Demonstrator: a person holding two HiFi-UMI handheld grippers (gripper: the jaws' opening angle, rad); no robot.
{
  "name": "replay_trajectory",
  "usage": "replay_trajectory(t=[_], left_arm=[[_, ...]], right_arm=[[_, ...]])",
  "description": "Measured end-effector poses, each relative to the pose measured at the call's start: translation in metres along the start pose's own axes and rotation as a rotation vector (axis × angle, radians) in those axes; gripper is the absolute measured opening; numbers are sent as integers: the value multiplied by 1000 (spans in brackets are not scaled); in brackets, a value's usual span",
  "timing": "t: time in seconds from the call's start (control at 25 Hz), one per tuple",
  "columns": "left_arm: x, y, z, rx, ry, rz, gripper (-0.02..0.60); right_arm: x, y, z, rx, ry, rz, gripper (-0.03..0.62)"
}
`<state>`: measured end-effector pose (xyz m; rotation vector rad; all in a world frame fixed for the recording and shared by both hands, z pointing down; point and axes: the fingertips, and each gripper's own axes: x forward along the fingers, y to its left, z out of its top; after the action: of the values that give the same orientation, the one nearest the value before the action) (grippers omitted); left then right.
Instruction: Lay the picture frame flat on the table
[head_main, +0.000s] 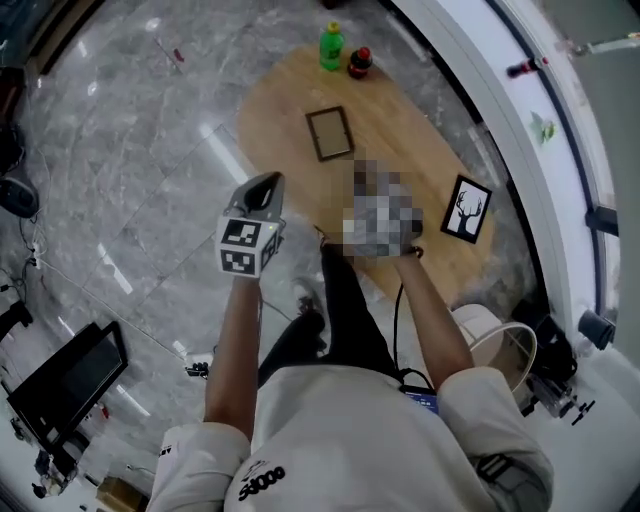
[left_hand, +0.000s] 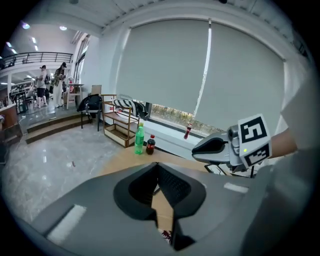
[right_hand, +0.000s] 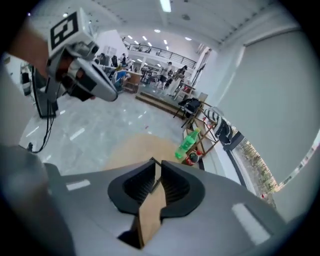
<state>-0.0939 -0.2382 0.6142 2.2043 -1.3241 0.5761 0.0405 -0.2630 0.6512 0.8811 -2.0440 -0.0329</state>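
Note:
One picture frame (head_main: 330, 133) lies flat near the middle of the oval wooden table (head_main: 400, 130). A second, black frame with a deer silhouette (head_main: 467, 209) stands upright at the table's right edge. My left gripper (head_main: 265, 185) is raised over the table's near left edge. Its jaw tips meet (left_hand: 156, 164) with nothing between them. A blurred patch hides my right gripper in the head view. In the left gripper view the right gripper (left_hand: 196, 148) hovers above the table. Its own view shows the jaws (right_hand: 154, 162) drawn together to a thin slit, holding nothing.
A green bottle (head_main: 331, 47) and a dark red-capped bottle (head_main: 360, 63) stand at the table's far end. A white round bin (head_main: 495, 345) sits near my right side. Grey marble floor (head_main: 130, 150) surrounds the table. A wooden shelf (left_hand: 117, 127) stands by the window.

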Motion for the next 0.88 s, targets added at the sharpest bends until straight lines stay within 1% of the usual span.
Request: replay_trajectory(t=[0.12,0.24,0.44,0.6,0.72,0.88], left_arm=[[-33,-15,22,20,-53,8,9],[-67,-29,45,49,-116,16,11],[-128,-57,85,130,-225,37,11],[-182,-80,116,206,-335,57,10],[-221,-98,133,243,-396,54,10],[-268,-119,144,287,-445,50,11]], right_arm=[[-48,-10,28,79,-76,-25,17],[-95,-15,55,121,-153,-48,5],[-182,-18,92,198,-291,-70,5],[-250,-28,107,287,-375,-84,3],[-294,-28,118,296,-417,-106,3],[-352,-13,140,270,-488,-125,3]])
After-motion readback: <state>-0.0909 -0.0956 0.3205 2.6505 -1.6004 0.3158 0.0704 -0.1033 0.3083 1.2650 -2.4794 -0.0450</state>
